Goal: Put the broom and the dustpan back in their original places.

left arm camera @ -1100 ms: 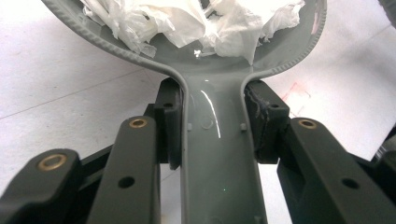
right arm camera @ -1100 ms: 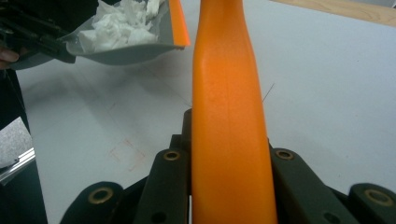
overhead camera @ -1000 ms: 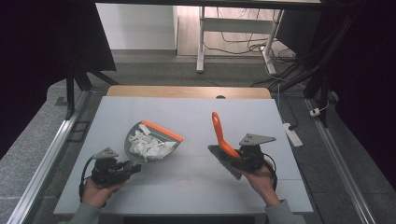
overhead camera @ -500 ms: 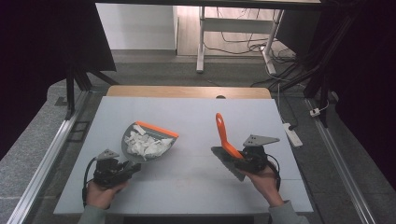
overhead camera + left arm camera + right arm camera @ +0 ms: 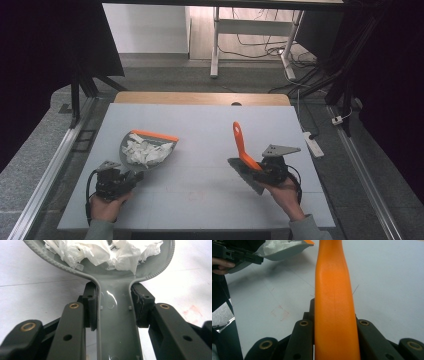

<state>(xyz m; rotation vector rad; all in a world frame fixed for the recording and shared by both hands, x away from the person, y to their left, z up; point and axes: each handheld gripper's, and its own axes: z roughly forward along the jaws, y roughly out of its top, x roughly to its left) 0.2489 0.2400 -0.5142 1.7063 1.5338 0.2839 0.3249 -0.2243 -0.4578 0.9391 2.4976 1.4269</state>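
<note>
My left tongs (image 5: 113, 307) are clamped on the grey plastic dustpan full of white paper scraps (image 5: 145, 150), roughly 9 o'clock from the orange-handled brush (image 5: 243, 150) pinched in my right tongs (image 5: 334, 322), handle pointing 12.

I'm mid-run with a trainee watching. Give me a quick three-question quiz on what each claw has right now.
1. True or false: the left claw is shut on the grey dustpan's handle.
2. What lies in the dustpan? A) white crumpled paper B) coins C) nothing
3. Fill in: the right claw grips a brush whose handle is ____ in colour.

Key: 1 true. 2 A, the paper is piled in the pan. 3 orange.
</note>
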